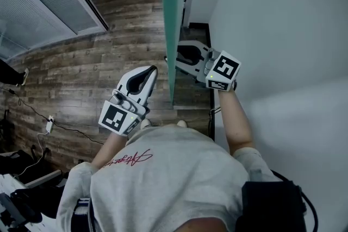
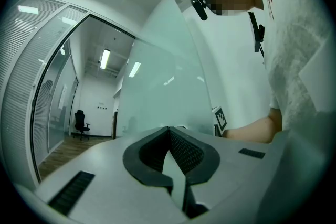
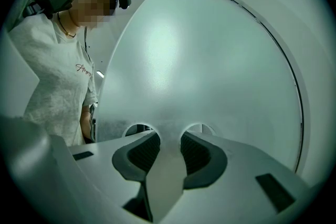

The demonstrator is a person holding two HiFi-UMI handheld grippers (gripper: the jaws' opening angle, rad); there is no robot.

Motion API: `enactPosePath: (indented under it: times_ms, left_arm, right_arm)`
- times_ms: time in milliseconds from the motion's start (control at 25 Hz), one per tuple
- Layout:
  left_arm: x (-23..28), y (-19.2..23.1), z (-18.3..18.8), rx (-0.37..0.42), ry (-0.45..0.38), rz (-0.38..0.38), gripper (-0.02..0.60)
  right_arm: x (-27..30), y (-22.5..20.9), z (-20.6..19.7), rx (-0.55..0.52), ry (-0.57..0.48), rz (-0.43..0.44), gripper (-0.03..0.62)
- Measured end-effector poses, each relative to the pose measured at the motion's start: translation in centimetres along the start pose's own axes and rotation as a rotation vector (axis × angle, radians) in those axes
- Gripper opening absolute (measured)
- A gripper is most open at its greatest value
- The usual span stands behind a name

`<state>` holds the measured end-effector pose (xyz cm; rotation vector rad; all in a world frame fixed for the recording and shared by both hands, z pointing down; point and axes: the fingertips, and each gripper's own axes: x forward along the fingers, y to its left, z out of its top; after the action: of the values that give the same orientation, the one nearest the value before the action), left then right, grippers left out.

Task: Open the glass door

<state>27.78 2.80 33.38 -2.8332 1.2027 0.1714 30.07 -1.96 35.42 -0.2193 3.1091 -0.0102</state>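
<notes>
grippers: 2
left gripper (image 2: pixel 169 129): jaws together, empty
right gripper (image 3: pixel 169 136): jaws apart, empty
glass door (image 1: pixel 173 35): 1, top cut off

We see a frosted pale-green glass door (image 1: pixel 174 8) — smooth and matt. The brown plank floor (image 1: pixel 109 51) looks like grainy wood — the white shirt (image 1: pixel 174 176) is soft cloth.

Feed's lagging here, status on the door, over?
Left gripper shut, empty, left of glass door edge. Right gripper open, jaws toward its frosted face. White wall close on right.
</notes>
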Motion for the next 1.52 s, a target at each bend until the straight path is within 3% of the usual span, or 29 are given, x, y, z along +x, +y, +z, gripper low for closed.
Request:
enactPosePath:
  times_ms: [560, 1520]
  left_arm:
    - [1.9, -4.2, -0.9, -0.016, 0.019, -0.037, 0.017]
    - [3.9, -6.8, -2.6, -0.045, 0.050, -0.004, 0.017]
  right_arm:
    - [-6.0, -0.5, 0.2, 0.002, -0.016, -0.014, 0.129]
    - [-15.0, -2.9, 0.2, 0.022, -0.072, -0.061, 0.129]
